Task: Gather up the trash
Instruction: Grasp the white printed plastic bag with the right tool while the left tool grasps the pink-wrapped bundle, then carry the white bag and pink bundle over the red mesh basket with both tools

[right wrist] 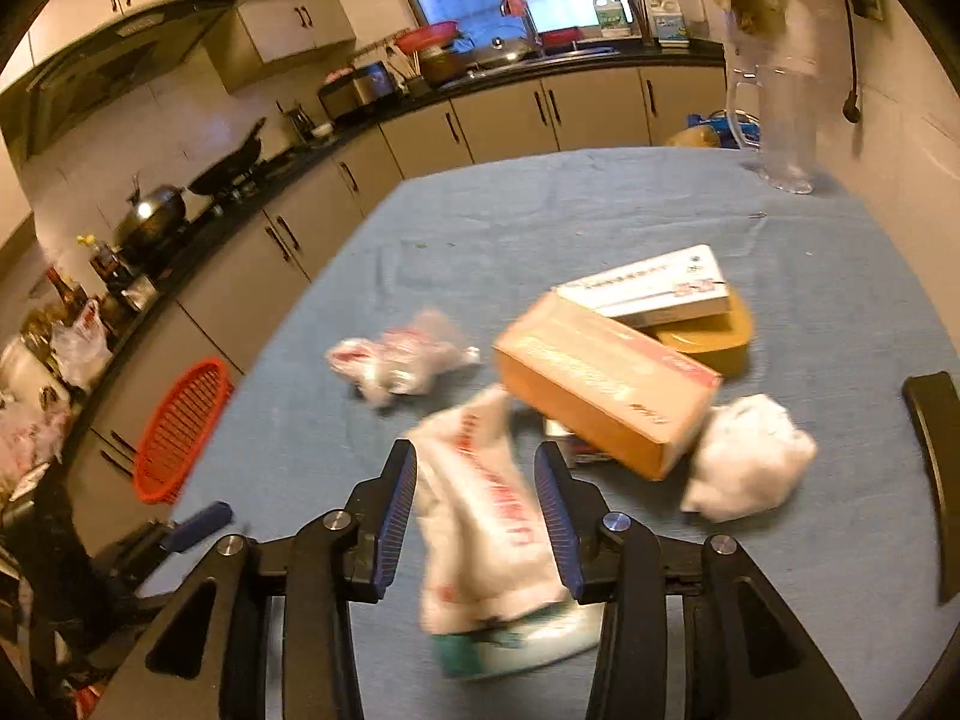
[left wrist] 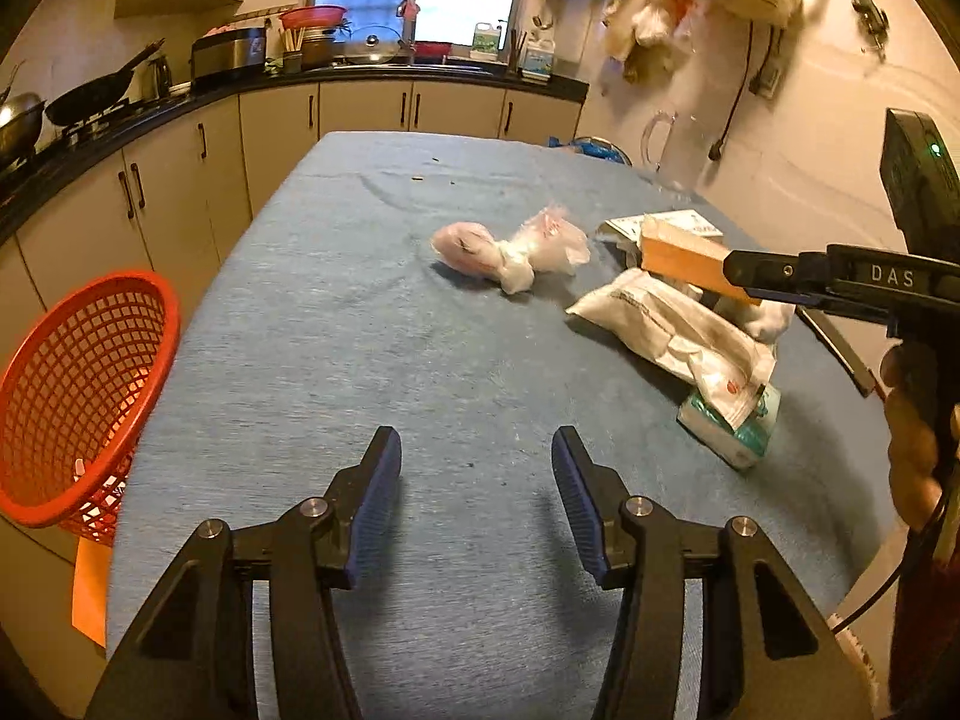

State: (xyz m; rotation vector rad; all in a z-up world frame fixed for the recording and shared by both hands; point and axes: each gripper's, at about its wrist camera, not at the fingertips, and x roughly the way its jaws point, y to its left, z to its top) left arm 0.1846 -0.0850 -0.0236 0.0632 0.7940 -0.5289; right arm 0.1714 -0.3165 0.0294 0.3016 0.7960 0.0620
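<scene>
Trash lies on the blue table: a crumpled pink-and-white plastic bag, an orange carton, a white box, a white wrapper over a teal tissue pack, and a white paper wad. My left gripper is open and empty above bare cloth. My right gripper is open, its jaws either side of the white wrapper; it also shows in the left wrist view. A red mesh basket hangs off the table's left edge.
Kitchen cabinets and a black counter with woks run along the left and back. A clear plastic jug stands at the table's far right by the wall. A dark chair back is at the right edge.
</scene>
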